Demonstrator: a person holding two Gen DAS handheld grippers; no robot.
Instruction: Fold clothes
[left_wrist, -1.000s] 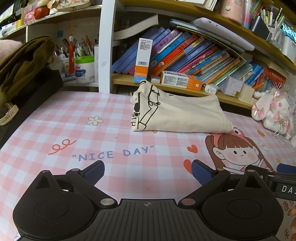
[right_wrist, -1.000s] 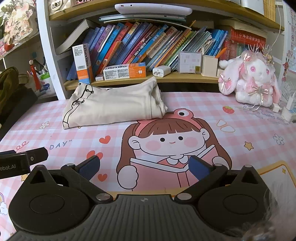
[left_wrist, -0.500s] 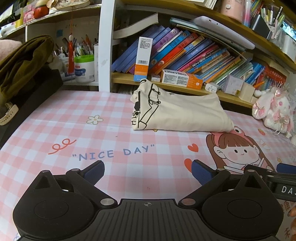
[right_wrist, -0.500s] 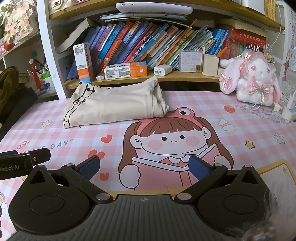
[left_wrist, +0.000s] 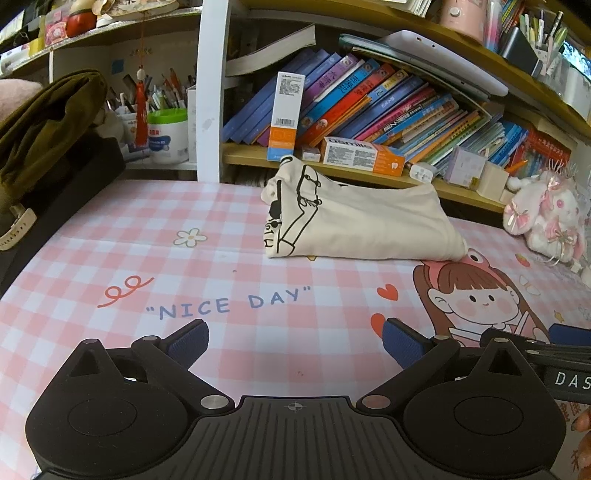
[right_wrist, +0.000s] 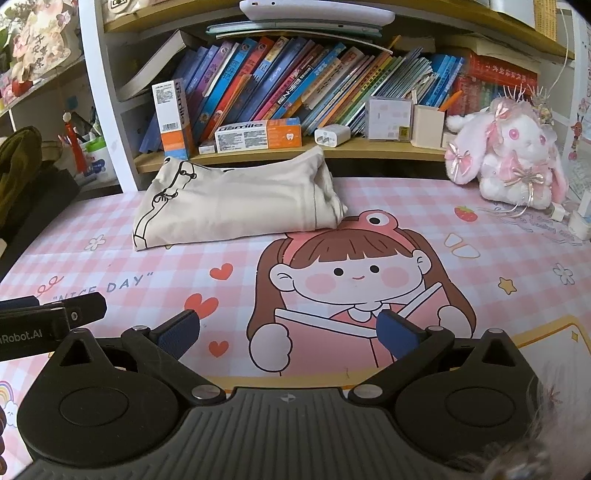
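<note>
Cream cotton, printed with a black line drawing at one end, makes up the folded garment (left_wrist: 354, 225), which is laid at the far edge of a pink checked desk mat (left_wrist: 155, 236), just in front of a low bookshelf (left_wrist: 332, 166) packed with leaning books. The garment's long axis is set across the scene, left to right, with the printed end at the left and the plain bunched end at the right. It is already doubled into a compact bundle, so the folding is judged to be largely done or near its end.

The left gripper (left_wrist: 295, 345) is held low over the near part of the mat, its blue-padded fingers spread wide with nothing between them. From it, the garment is seen ahead and slightly to the right, well apart. The right gripper (right_wrist: 290, 332) is likewise spread and empty, held over the cartoon girl (right_wrist: 343, 280) printed on the mat. From it, the garment is seen ahead and to the left, also well apart.

The two grippers are placed side by side. The printed end is judged nearer the left gripper, the bunched end nearer the right. A plush rabbit (right_wrist: 509, 155) is seated at the far right, clear of the garment.
</note>
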